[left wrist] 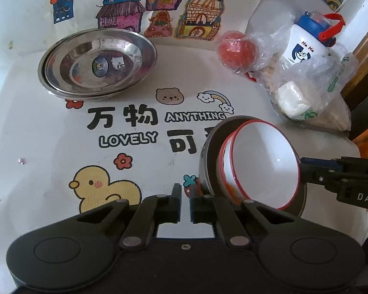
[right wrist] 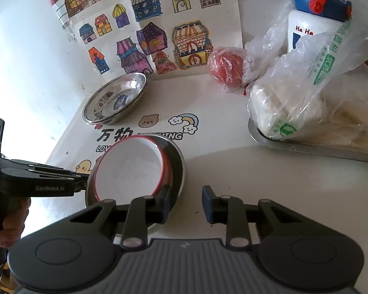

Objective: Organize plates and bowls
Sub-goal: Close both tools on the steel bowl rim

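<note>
Centrally on the printed tablecloth [left wrist: 49, 134]: two red-rimmed white bowls [left wrist: 262, 164] nested in a dark steel dish [left wrist: 208, 152], whole stack tilted, close before both grippers. Left gripper [left wrist: 185, 196]: drawn almost together by the dish rim, hold on it impossible to tell; right gripper [right wrist: 186, 204]: spread wide, one finger overlapping the dish edge. Farther back, stacked steel plates [left wrist: 98, 63].

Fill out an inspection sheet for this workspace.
Surface: table with white cartoon-print cover.
Job's things: two red-rimmed bowls nested on a plate; stacked steel dishes at back left.
Clutter: bagged tomato, bottle, bagged food.
Grippers: left gripper appears shut on the plate's rim; right gripper open, one finger over the rim.
Cables: nothing seen.
Surroundings: house drawings behind.
</note>
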`<state>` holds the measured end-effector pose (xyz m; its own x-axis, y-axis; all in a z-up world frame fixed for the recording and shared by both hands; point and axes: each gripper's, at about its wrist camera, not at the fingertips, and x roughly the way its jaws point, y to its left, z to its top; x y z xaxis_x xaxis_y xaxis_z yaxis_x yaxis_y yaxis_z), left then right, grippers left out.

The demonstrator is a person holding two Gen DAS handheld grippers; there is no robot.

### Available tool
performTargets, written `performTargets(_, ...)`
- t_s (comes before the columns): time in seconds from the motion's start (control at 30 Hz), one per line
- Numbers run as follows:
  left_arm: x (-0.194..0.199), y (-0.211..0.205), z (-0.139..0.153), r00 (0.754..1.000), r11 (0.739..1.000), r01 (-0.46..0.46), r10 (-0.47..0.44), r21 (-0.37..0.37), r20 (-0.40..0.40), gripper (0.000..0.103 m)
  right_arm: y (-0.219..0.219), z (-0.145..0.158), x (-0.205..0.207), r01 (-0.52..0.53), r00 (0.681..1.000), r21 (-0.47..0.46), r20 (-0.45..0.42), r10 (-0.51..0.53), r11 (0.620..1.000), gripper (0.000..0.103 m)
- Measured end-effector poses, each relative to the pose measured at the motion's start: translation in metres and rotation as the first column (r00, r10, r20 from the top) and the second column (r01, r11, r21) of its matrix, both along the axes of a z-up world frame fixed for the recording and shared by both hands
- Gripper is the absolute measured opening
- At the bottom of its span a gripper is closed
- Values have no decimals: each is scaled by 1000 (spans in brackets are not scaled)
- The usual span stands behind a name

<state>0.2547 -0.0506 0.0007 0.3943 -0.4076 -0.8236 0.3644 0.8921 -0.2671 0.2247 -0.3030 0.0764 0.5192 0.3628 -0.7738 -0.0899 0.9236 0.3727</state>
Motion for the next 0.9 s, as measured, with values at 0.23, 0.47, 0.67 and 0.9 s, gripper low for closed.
performTargets(0.23, 0, 7, 9, 1000, 1000, -14, 14, -19, 11, 15, 0, 0, 0, 4, 1000, 5, -4, -4, 1000, 33)
performTargets(0.47, -4, 19, 21, 999, 999, -29, 30, -40, 32, 26, -1, 0, 0, 7, 1000, 10, -6, -7, 1000, 33)
performTargets(0.67, -7, 21, 32, 998, 998, -24, 27, -63, 48, 32, -1, -1, 0, 7, 1000, 12, -8, -7, 1000, 33)
performTargets(0.9, -6, 12, 34, 999, 999, -4, 7, -54, 50, 36, 0, -1, -1, 8, 1000, 10, -7, -8, 1000, 33)
